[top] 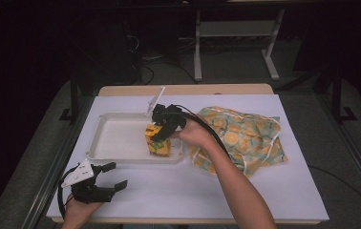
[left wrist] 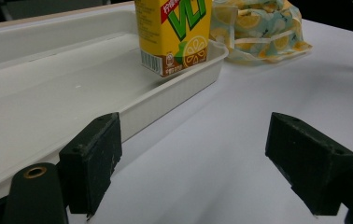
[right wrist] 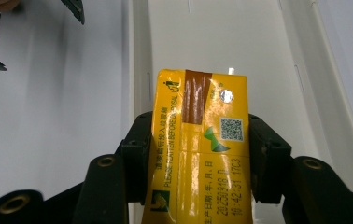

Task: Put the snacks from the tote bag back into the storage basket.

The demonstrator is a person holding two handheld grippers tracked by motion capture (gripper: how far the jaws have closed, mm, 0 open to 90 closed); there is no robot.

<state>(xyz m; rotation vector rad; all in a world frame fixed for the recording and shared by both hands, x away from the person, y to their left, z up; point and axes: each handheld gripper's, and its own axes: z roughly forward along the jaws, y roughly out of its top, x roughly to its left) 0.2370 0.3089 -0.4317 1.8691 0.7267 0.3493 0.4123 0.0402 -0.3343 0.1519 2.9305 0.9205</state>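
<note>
Yellow carton (top: 158,141) of lemon tea stands upright in the white tray (top: 116,138), at the tray's near right corner, close against the rim. Large green letters reading "VLT" show on its front in the left gripper view, over a lemon-slice picture and a barcode. In the right gripper view the carton top (right wrist: 198,140) carries "PLEASE FLATTEN BEFORE DISPOSAL", a QR code, a foil straw seal, a brown band and a printed date stamp, partly legible as "20250318".

The right gripper (top: 162,131) is clamped on the carton: both black pads press its two sides, seen plainly in the right gripper view.

The left gripper (top: 114,176) rests on the white table cover (top: 193,191) just in front of the tray, jaws spread wide with nothing between them.

A fabric bag (top: 245,136) printed with orange slices lies on the cover just to the right of the tray.
</note>
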